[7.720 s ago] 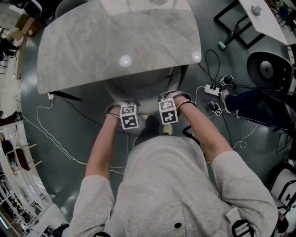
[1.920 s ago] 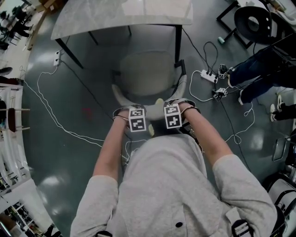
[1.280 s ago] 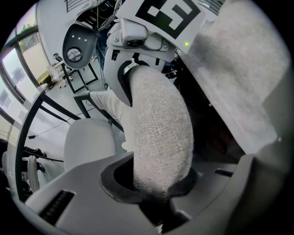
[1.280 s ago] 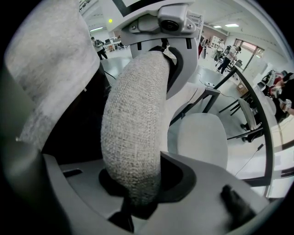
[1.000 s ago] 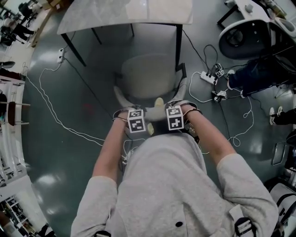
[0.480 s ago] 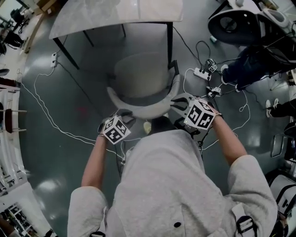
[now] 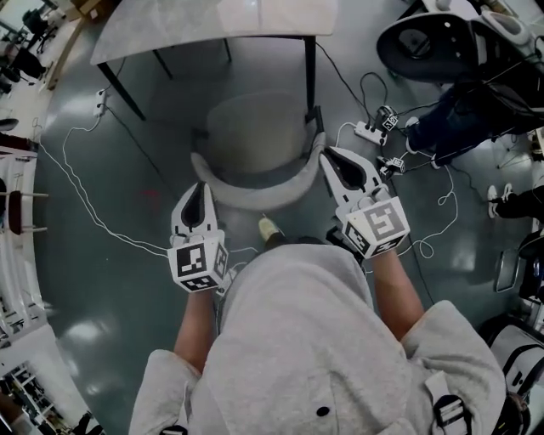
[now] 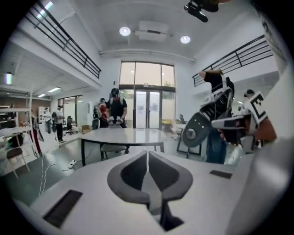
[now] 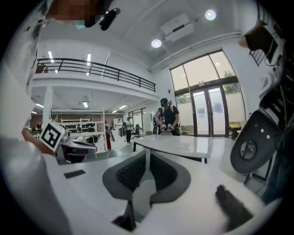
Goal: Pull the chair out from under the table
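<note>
chair (image 7: 255, 140) was found just out from under the table (image 7: 212, 21) | left gripper (image 7: 197, 191) fingers were pressed together, empty | right gripper (image 7: 333, 160) fingers had just been closing to a narrow slit, empty | risk: cable (image 7: 344, 136) could be snagged were the chair dragged further

Table (image 7: 212, 21) cut by top edge, distant people (image 8: 115, 108) too small
</note>
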{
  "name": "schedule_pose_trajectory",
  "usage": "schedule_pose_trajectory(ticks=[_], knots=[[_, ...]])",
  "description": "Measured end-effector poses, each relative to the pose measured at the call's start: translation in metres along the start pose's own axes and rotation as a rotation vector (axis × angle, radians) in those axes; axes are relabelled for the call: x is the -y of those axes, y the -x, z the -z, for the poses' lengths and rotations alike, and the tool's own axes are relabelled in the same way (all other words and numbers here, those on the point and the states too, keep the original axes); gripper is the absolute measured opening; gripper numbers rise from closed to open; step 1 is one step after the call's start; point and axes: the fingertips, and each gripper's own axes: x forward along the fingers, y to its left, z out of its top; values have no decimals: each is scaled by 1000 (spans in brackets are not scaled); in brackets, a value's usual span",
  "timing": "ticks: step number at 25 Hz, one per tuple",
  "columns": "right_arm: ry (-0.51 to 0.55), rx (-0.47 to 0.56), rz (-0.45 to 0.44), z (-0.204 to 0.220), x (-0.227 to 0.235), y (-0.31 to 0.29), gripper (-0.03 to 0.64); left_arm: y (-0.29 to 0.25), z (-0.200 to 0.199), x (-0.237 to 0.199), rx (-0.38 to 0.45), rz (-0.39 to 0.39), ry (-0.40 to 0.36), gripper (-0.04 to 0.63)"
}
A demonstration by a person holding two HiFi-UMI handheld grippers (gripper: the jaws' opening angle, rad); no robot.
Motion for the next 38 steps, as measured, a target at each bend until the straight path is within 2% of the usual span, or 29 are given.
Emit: schedule_pose_trajectory(ticks=[3, 6, 9, 13, 17, 25, 38], knots=[[55, -13, -20, -9, -4, 11, 46, 9, -31, 16, 65, -49, 40, 25], [36, 25, -36, -20, -5, 31, 46, 25, -53, 31, 121, -52, 32, 25], [21, 40, -25, -26, -10, 43, 46, 40, -64, 26, 143, -63, 30, 25], [24, 55, -30, -23, -20, 53, 46, 59, -52, 19, 135, -102, 24, 26], [3, 61, 2, -21, -18, 61, 46, 69, -42, 20, 135, -119, 33, 25], [14, 75, -23, -31, -25, 61, 46, 91, -54, -9, 177, -194, 38, 25], [50, 63, -21, -31, -32, 57, 46, 91, -50, -12, 173, -177, 30, 26]])
